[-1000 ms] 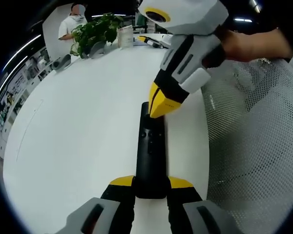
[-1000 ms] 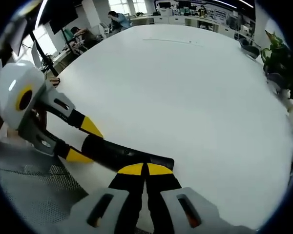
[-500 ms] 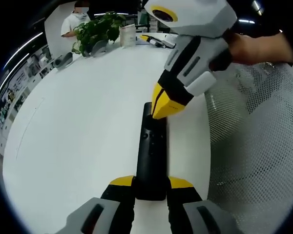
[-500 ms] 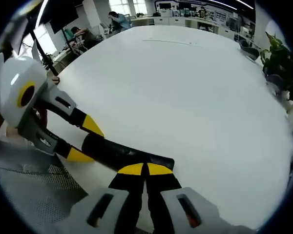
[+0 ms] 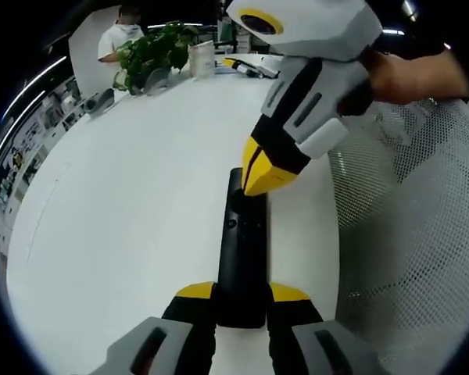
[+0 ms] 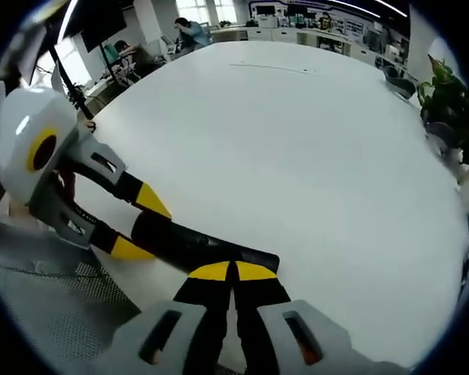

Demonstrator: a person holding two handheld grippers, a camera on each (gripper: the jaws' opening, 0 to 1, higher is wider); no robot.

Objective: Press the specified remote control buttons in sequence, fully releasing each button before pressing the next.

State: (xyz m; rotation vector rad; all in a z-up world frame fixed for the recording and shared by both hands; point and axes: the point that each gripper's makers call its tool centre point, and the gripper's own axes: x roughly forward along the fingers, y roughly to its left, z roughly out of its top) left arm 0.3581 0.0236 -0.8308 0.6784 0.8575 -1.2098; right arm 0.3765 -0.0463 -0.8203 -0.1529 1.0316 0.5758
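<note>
A potted plant (image 5: pixel 152 48) stood far across the white table (image 5: pixel 133 203); the left gripper (image 5: pixel 241 292) still clamped the remote (image 5: pixel 242 250), the right gripper (image 5: pixel 259 178), jaws together, barely shifted on it

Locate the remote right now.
In the left gripper view the black remote lies on the white table, its near end between the left gripper jaws, the right gripper at its far end.

Even overhead office light is flooding both views, and the glossy white round table (image 6: pixel 297 141) is glaring almost to blankness. Ceiling light strips (image 5: pixel 387 32) are showing as bright streaks. Shadows are lying soft and faint. Fisheye distortion is bending and smearing everything toward the edges.
</note>
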